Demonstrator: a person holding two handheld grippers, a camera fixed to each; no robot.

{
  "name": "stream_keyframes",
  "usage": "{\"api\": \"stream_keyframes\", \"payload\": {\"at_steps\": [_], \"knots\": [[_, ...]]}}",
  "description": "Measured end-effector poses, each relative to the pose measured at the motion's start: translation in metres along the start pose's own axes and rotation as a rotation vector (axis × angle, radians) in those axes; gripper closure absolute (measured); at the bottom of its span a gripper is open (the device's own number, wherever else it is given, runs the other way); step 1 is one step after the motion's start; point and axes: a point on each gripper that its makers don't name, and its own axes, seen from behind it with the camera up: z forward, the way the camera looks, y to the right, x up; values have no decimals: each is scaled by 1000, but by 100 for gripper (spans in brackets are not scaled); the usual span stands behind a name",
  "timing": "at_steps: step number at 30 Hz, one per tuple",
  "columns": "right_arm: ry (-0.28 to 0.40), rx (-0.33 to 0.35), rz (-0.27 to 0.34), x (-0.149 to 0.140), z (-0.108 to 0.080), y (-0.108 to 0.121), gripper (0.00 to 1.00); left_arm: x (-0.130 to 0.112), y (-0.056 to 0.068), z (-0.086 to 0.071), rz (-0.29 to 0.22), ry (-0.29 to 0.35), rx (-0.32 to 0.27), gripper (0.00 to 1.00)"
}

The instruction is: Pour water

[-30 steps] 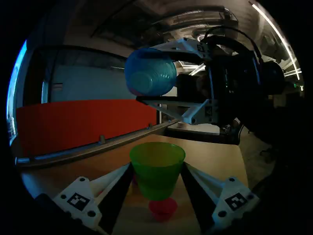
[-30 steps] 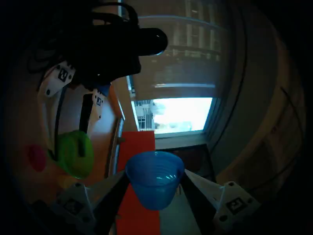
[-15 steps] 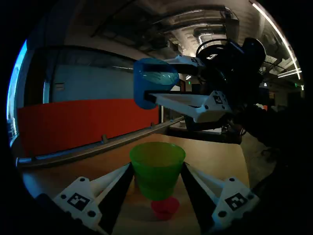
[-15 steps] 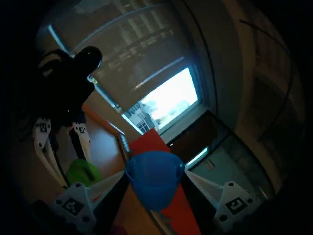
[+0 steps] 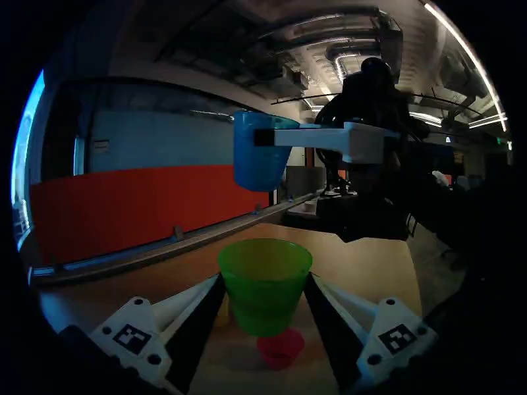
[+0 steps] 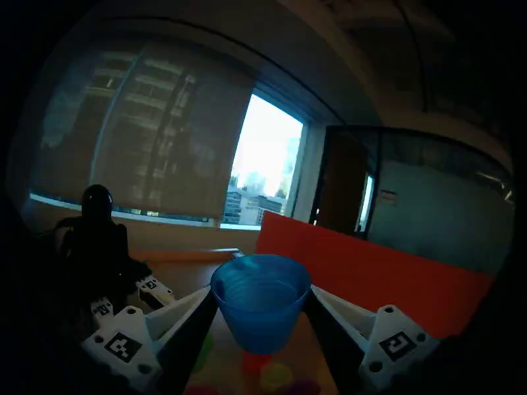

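In the left gripper view, a green cup (image 5: pixel 265 284) stands upright between the white fingers of my left gripper (image 5: pixel 265 309), which is shut on it, just above the wooden table (image 5: pixel 369 263). Higher up and farther off, the right gripper (image 5: pixel 267 138) holds a blue cup (image 5: pixel 259 158) upright and level. In the right gripper view, that blue cup (image 6: pixel 261 299) sits between my right gripper's (image 6: pixel 261 316) fingers, shut on it. The left gripper (image 6: pixel 148 289) shows at lower left, dark and partly hidden.
A small red cup (image 5: pixel 280 349) stands on the table below the green cup. An orange-red panel (image 5: pixel 145 204) runs behind the table's rail. Small red and yellow objects (image 6: pixel 263 368) lie on the table beneath the blue cup. A bright window (image 6: pixel 263 164) is behind.
The blue cup has turned from lying tipped on its side back to upright, and the right gripper has levelled out. The green cup and left gripper have stayed put.
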Motion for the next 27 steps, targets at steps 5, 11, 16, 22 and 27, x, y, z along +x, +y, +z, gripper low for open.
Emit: {"api": "stream_keyframes", "payload": {"at_steps": [5, 11, 16, 22, 27], "knots": [[-12, 3, 74, -7, -2, 4, 11, -3, -1, 0, 7, -12, 4, 17], [-18, 12, 124, -13, -7, 6, 11, -7, -6, 0, 10, -28, 16, 17], [-35, 12, 137, -24, -14, 10, 11, -15, -16, -3, 15, -53, 41, 17], [-65, 15, 141, -44, -24, 15, 11, -27, -27, -6, 18, -87, 65, 17], [-80, 8, 147, -54, -31, 21, 11, -33, -34, -6, 25, -104, 80, 17]]}}
